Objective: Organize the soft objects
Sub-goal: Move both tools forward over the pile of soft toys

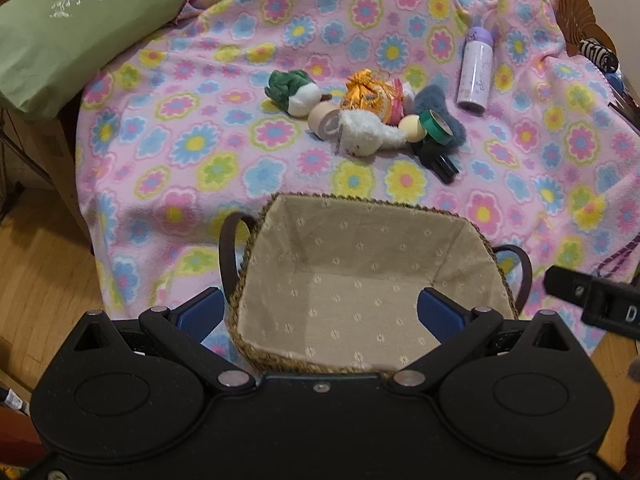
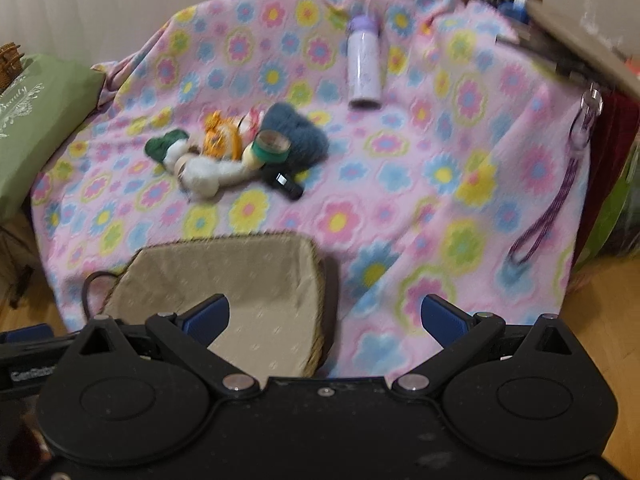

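Note:
A cloth-lined woven basket point(image 1: 280, 216) point(image 2: 308, 252) stands empty at the near edge of the flowered blanket. Beyond it lies a small heap: a green-and-white plush point(image 1: 294, 94) point(image 2: 166, 148), an orange pouch point(image 1: 366, 94) point(image 2: 218, 138), a white plush point(image 1: 370, 136) point(image 2: 206, 178), a blue fuzzy cushion point(image 1: 436, 100) point(image 2: 300, 136), tape rolls point(image 1: 324, 120) and a black device point(image 1: 438, 160) point(image 2: 286, 186). My left gripper point(image 1: 320, 310) hangs open over the basket's near rim. My right gripper point(image 2: 324, 314) is open above the basket's right edge. Both hold nothing.
A purple-capped bottle point(image 1: 476, 70) point(image 2: 364, 64) lies at the back right. A green pillow point(image 1: 64, 28) point(image 2: 36, 120) sits at the left edge. A purple cord point(image 2: 548, 216) hangs over the right side. Wooden floor point(image 1: 44, 280) surrounds the covered surface.

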### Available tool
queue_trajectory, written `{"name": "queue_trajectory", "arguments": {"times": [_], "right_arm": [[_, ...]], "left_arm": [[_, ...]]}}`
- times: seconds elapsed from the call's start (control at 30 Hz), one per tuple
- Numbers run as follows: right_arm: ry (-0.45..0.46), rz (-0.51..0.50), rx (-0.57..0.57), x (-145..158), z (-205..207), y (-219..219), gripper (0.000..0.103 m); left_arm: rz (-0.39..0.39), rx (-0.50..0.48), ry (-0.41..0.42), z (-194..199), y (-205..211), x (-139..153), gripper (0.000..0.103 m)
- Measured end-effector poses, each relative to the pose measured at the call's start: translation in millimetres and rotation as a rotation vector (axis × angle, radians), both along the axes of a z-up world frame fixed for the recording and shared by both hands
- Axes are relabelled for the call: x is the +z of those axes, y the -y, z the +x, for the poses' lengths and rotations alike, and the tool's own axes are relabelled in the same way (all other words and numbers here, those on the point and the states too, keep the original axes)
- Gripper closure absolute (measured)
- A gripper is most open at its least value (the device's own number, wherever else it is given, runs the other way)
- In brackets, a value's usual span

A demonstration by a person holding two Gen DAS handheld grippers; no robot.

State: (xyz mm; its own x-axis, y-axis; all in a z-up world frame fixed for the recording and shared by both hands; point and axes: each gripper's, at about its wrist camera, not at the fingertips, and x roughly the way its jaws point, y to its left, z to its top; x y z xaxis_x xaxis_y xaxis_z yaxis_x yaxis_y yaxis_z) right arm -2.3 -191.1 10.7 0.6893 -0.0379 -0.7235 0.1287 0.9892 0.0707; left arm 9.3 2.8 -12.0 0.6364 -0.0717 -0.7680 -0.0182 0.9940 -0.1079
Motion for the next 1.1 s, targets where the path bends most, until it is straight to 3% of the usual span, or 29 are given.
{"name": "queue_trajectory", "arguments": {"times": [0.23, 0.33, 0.7, 1.1], "right_arm": [[0.054, -0.013, 0.008, 4.5, 25.4, 7.3, 0.002], [0.054, -0.016, 0.015, 4.2, 38.8, 6.8, 0.005], [-0.015, 0.031, 0.097, -15.6, 98.8, -4.6, 0.024], [-0.077, -0.001, 0.130, -39.0, 176.6, -7.5, 0.027]], "left_arm": [[-0.015, 0.002, 0.017, 21.9, -8.4, 1.6, 0.004], [-0.027, 0.006, 0.003, 35.3, -11.6, 1.8, 0.013], [0.010, -0.034, -0.037, 83.0, -8.9, -3.1, 0.016], [0.053, -0.107, -0.074, 144.8, 1.1, -19.1, 0.019]]}}
